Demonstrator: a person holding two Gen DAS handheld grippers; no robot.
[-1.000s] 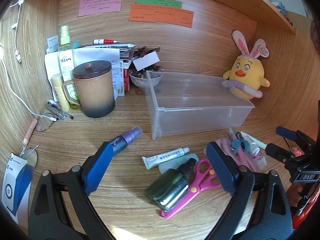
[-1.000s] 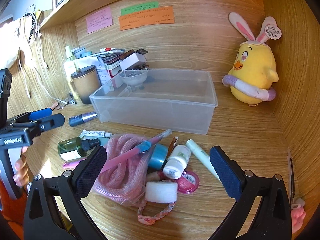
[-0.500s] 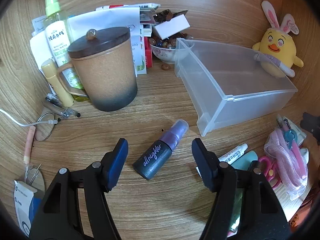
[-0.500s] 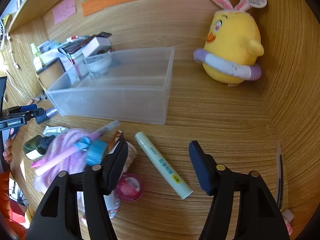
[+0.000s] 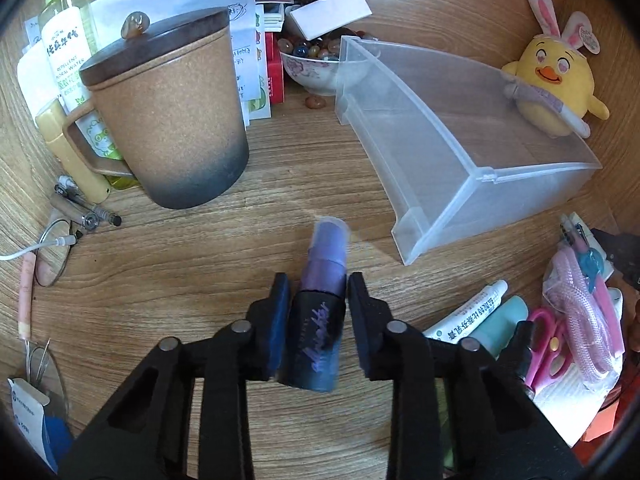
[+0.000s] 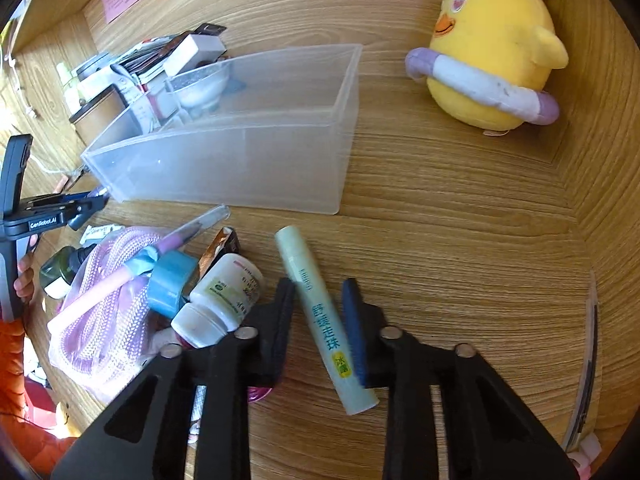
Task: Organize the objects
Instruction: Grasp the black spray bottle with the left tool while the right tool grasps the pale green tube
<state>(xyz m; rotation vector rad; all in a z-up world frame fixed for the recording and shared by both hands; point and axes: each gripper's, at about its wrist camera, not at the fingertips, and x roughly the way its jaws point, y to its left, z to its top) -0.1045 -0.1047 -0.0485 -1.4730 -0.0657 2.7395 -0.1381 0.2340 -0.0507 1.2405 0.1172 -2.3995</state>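
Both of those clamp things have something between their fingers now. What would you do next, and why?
Probably finish the squeeze, then lift both things toward the clear plastic bin. The left gripper is closing around the dark spray bottle, the right gripper around the pale green tube. Both lie on the wooden desk, and the bin looks empty.

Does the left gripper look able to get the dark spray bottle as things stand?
Probably yes. The left gripper already straddles the spray bottle, its jaws closing on either side, and nothing lies between them but the bottle on the bare desk.
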